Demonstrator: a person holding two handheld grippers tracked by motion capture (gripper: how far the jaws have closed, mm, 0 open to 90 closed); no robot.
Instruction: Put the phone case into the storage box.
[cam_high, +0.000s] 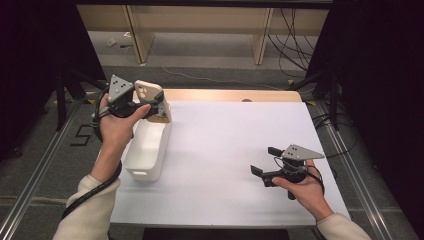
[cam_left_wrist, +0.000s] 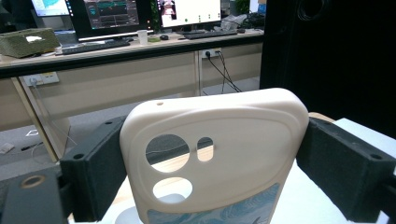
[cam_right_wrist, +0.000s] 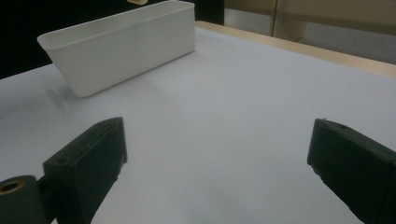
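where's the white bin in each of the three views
High view: the white bin sits at the left edge of the white table top, just below the left gripper that clamps the phone case.
Left gripper view: I cannot make the bin out; the phone case between the jaws blocks most of it.
Right gripper view: upper left, far across the table.
Shared landmark: the white table top.

The phone case (cam_left_wrist: 215, 158) is cream, with round holes near its top and a blue picture lower down. It stands upright, squeezed at both sides, up in the air above the far end of the white bin (cam_high: 147, 150).
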